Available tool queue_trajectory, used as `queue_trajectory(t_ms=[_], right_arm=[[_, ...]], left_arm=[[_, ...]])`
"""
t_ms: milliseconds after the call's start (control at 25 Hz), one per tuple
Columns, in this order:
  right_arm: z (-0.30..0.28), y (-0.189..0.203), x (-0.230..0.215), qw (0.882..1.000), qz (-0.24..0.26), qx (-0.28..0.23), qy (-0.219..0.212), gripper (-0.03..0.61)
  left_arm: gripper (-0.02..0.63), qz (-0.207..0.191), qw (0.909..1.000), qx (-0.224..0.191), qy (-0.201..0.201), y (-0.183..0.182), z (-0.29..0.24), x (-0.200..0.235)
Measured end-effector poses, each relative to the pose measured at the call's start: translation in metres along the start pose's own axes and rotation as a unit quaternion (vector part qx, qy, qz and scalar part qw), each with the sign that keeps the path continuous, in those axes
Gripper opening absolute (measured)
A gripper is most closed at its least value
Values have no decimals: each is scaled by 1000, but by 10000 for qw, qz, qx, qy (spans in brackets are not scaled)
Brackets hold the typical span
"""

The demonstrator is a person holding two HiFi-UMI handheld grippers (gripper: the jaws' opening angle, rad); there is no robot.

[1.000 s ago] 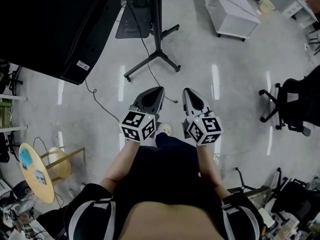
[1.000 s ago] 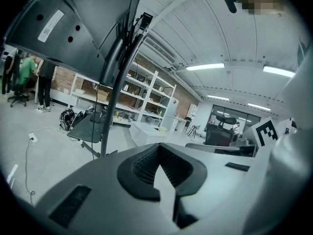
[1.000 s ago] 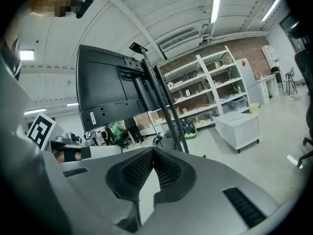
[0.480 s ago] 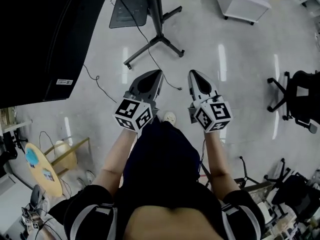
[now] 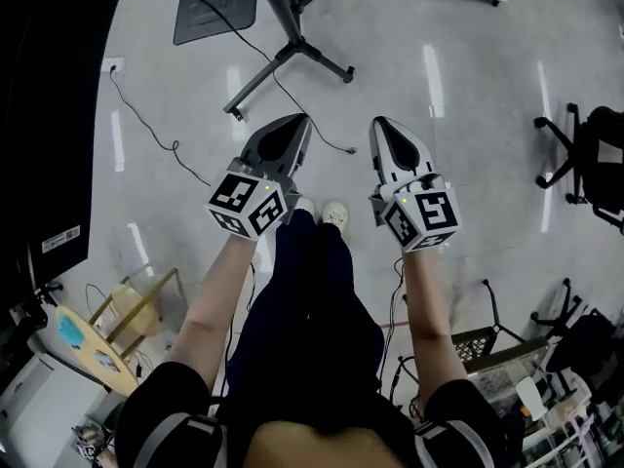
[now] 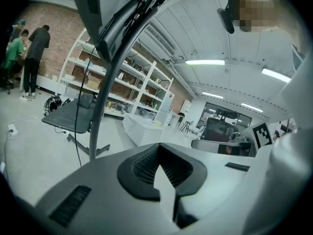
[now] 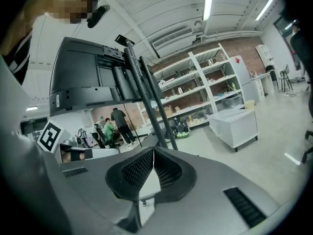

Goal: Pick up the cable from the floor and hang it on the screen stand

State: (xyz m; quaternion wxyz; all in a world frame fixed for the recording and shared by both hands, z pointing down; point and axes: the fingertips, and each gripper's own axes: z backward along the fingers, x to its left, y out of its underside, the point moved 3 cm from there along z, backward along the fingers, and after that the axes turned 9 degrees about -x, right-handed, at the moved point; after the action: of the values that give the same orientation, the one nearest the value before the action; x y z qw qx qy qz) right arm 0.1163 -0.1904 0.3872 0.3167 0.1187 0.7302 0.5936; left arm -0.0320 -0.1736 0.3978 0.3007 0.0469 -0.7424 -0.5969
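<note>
on the floor ahead of the shoes, the thin cable (image 5: 325,139) lies loose near the screen stand (image 5: 290,49). the left claw (image 5: 299,119) and the right claw (image 5: 380,123) hang above it, clenched and empty. lowered shut, they would only nudge the cable; a tug may snag the stand's feet. what the wire basket (image 5: 480,345) holds is unclear.

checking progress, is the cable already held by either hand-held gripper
No, the left hand-held gripper and right hand-held gripper are shut on nothing; the cable lies on the floor.
</note>
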Motion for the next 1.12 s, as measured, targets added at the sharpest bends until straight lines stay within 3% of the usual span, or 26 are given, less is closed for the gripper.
queue_trajectory(t_ms=[400,680,1120], right_arm=[[-14,117,-42,9999,54,47,109,20],[-20,214,-68,9995,133,239,171,20],[-22,357,-114,9969,124,733,252,21]], left_arm=[[3,347,9990,92,251,114,-29,50],[3,205,9978,313,545,205,-43,80],[3,399,9935,762,751,339,-51,126]])
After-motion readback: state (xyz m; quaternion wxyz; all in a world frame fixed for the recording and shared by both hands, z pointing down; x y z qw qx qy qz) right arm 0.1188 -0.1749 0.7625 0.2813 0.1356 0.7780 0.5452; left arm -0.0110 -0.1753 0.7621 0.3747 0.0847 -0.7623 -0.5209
